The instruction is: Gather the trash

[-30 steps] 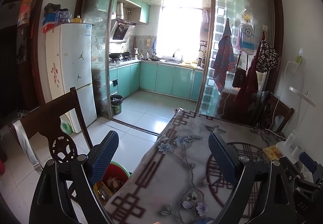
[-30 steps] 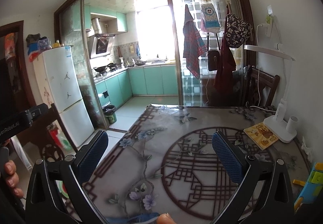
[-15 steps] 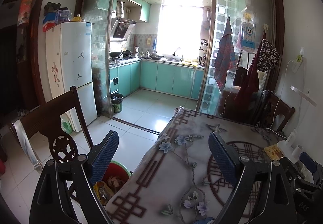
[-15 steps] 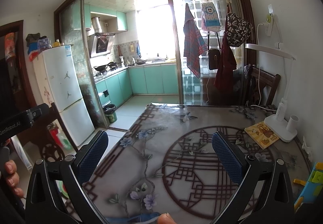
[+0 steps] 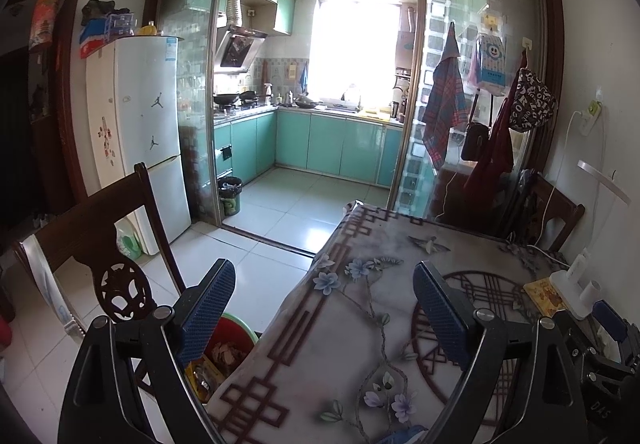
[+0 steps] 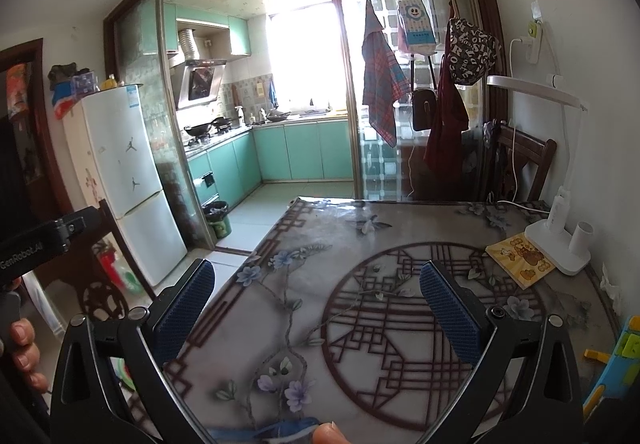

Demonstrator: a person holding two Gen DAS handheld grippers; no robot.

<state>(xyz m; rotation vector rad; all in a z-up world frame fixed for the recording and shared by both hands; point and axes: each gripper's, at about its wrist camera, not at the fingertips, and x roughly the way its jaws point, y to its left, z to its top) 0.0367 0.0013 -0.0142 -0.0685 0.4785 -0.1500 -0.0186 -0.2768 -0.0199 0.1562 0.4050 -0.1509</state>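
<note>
One trash bin (image 5: 230, 348), below left fingers (image 5: 208, 308)

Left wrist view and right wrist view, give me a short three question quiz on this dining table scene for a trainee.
1. True or false: the left gripper holds a piece of trash.
2. Where does the red bin with a green rim stand? A) on the table B) on the floor beside the table, by the wooden chair C) in the kitchen
3. Fill in: the yellow booklet lies beside the base of the white ____.

Key: 1 false, both the left and the right gripper are open and hold nothing. 2 B. 3 desk lamp.
</note>
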